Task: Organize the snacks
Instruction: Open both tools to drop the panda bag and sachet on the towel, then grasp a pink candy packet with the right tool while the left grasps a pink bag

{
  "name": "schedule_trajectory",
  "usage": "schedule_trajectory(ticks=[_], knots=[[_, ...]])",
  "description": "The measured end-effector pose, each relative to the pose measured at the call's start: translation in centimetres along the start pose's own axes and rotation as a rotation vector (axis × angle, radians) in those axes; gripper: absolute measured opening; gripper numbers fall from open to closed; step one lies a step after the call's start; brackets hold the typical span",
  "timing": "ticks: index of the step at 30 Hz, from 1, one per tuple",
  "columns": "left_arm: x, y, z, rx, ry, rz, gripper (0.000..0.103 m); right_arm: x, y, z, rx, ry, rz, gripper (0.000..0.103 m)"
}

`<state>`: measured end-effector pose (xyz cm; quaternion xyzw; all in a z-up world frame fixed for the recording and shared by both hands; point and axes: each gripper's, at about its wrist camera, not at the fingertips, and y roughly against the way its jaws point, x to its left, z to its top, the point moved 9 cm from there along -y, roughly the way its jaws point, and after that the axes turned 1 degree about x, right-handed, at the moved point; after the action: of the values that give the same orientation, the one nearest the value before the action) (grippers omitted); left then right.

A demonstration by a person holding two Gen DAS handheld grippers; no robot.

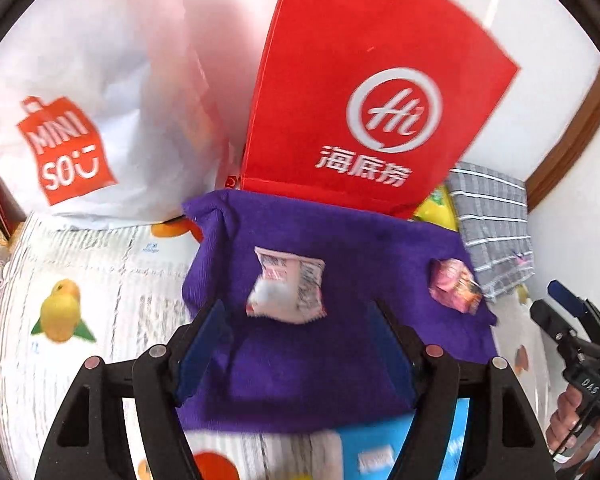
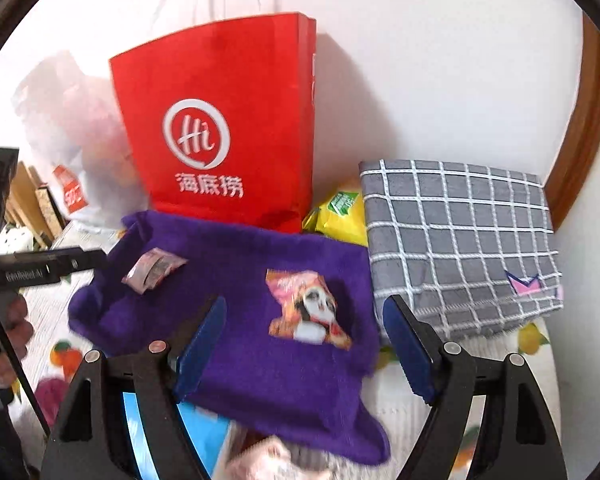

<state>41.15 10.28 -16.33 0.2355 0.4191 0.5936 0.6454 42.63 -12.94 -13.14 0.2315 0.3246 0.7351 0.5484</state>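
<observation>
between the left gripper (image 1: 296,354) jaws it's just bare purple cloth (image 1: 332,360), both pads spread apart and holding nothing. same for the right gripper (image 2: 302,346): jaws wide, empty, hanging over the cloth. just ahead of the left jaws lies a white and pink snack packet (image 1: 286,290), and off to its right a smaller pink and orange snack packet (image 1: 454,286), well apart from it. behind them stand a red paper bag (image 1: 364,80), a white shopping bag (image 1: 80,120) and a grey checked cloth (image 2: 460,240). my guess at the risk: that cloth is loose and rumpled on the counter (image 1: 100,280), so a low grab could pinch fabric and drag both packets. they look crinkly, light, slippery.
</observation>
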Motion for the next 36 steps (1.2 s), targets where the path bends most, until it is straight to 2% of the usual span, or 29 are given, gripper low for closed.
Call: schedule_trajectory(ticks=[5,8,12,14,17,26,31,33,34,36], knots=[[-1.4,2.7,-2.3,-0.014,-0.022,-0.016,0.072,-1.7,2.6,-3.1,-0.016,-0.031,-0.021,0.080],[-1.8,4.5,-4.0,-0.016,-0.025,-0.028,0.072,-2.2,3.0,-5.6,0.012,-0.057,0.029,0.080],[-1.5,6.1,-6.5,-0.007,-0.017,-0.026,0.072,-2.6,2.5,-9.0,0.053,-0.078,0.064,0.080],[-1.2,6.5,-7.4,-0.003,-0.014,-0.011,0.072,-2.1,1.7,-10.8,0.072,-0.076,0.103,0.079],[-0.1,6.9,-8.9,0.002,-0.005,0.022,0.072,-1.3,0.5,-12.7,0.092,-0.050,0.117,0.079],[3.4,9.0,-11.8,0.010,0.047,0.039,0.073,0.3,-2.6,-15.1,0.142,0.083,0.112,0.079],[4.2,9.0,-12.9,0.027,0.055,0.043,0.073,0.8,-4.2,-15.4,0.159,0.157,0.077,0.079],[4.4,8.9,-13.2,0.032,0.052,0.042,0.073,1.1,-4.7,-15.4,0.164,0.175,0.081,0.072],[4.4,8.9,-13.4,0.034,0.054,0.041,0.073,1.2,-4.6,-15.3,0.155,0.173,0.092,0.056],[4.5,8.6,-13.6,0.040,0.059,0.036,0.073,1.2,-4.2,-15.3,0.152,0.171,0.085,0.053]])
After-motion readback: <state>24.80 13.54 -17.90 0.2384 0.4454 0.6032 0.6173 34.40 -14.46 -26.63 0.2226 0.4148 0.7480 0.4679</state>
